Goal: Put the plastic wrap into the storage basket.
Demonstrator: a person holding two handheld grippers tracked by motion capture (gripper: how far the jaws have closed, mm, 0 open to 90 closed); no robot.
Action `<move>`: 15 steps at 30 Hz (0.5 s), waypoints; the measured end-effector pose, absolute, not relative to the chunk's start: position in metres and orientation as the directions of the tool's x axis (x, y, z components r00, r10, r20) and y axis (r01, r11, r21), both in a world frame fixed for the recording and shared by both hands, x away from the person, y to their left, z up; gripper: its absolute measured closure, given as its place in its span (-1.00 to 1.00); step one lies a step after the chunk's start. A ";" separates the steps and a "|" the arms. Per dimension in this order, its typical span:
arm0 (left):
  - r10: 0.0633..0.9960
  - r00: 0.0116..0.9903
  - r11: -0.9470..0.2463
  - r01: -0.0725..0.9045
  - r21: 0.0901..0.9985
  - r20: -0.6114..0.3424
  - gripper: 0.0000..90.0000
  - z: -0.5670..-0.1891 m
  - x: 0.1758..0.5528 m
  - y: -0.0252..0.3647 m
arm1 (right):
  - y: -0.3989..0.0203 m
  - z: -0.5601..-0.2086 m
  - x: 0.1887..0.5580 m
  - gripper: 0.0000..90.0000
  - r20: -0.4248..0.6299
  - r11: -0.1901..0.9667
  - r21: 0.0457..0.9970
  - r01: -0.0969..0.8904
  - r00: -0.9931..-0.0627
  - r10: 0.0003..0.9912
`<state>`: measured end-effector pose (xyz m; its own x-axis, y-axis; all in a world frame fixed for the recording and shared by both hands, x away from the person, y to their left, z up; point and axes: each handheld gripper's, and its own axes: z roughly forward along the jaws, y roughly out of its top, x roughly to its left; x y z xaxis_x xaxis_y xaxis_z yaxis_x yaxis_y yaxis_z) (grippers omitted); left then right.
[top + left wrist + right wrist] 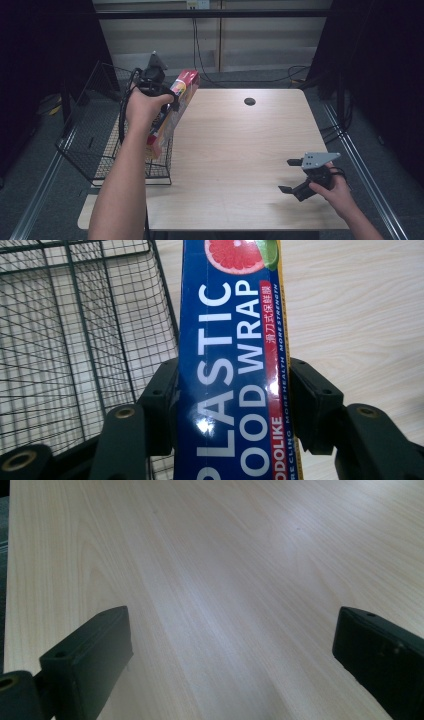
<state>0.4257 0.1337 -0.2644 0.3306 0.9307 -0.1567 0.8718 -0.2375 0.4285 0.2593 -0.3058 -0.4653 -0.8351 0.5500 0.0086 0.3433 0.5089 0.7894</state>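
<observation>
A long box of plastic food wrap (176, 102), blue with red and a grapefruit picture, is held tilted above the edge between the wire basket (90, 145) and the table. My left gripper (165, 97) is shut on it; in the left gripper view both jaws press the sides of the plastic wrap box (232, 370), at my left gripper (232, 405). My right gripper (290, 176) rests low over the table's near right part, open, nothing between its jaws. In the right gripper view my right gripper (230, 645) faces bare wood.
The black wire basket stands off the table's left side, its mesh wall (75, 340) next to the box. The light wooden table (240, 150) has a dark round cable hole (249, 101) near its far edge. Cables (295, 75) lie on the floor behind.
</observation>
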 end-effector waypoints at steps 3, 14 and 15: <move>0.933 0.324 -0.232 0.874 0.426 -0.157 0.01 -0.263 0.425 0.137 | -0.306 -0.465 0.259 -0.95 0.009 0.507 0.790 0.344 -0.834 0.551; 0.938 0.310 -0.217 0.877 0.428 -0.158 0.01 -0.257 0.423 0.146 | -0.305 -0.466 0.259 -0.95 0.013 0.510 0.789 0.344 -0.838 0.546; 0.938 0.308 -0.216 0.878 0.428 -0.158 0.01 -0.256 0.423 0.146 | -0.305 -0.465 0.259 -0.95 0.012 0.510 0.789 0.344 -0.837 0.547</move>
